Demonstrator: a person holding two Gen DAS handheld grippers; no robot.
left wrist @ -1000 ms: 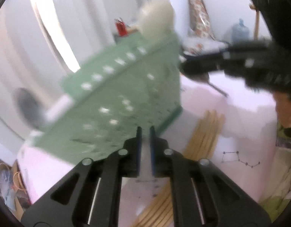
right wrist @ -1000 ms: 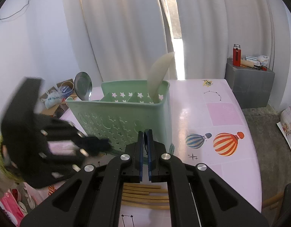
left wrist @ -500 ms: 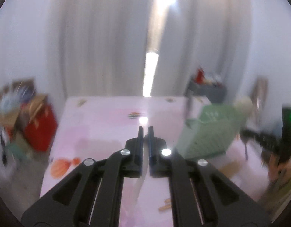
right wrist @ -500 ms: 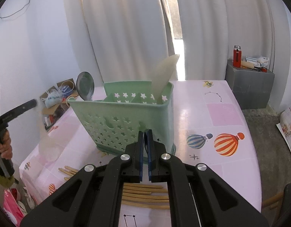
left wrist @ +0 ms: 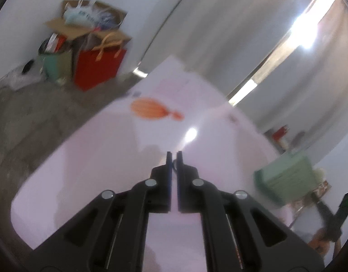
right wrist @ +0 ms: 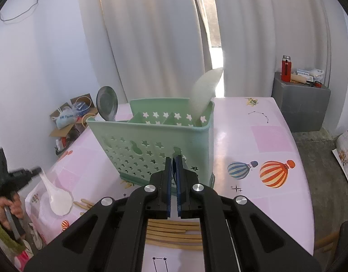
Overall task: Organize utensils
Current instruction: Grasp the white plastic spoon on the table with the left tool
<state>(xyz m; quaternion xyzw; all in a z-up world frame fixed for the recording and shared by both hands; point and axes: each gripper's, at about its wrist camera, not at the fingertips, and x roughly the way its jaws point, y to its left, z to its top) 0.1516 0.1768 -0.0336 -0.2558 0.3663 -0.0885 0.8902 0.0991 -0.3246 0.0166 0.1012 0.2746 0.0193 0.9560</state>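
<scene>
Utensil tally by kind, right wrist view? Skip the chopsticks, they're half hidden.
Metal spoon: 1
White rice paddle: 1
White soup spoon: 1
Total: 3

No lettering reads clearly anywhere; blue print on the white bag (right wrist: 64, 119) in the cardboard box is too blurred to decipher.

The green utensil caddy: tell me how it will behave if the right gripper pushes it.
The green utensil caddy is thin, perforated plastic, so probably light and likely to slide on the glossy table. It stands tall, with a metal ladle and a white rice paddle sticking above its rim, so a high push might tip it.
</scene>
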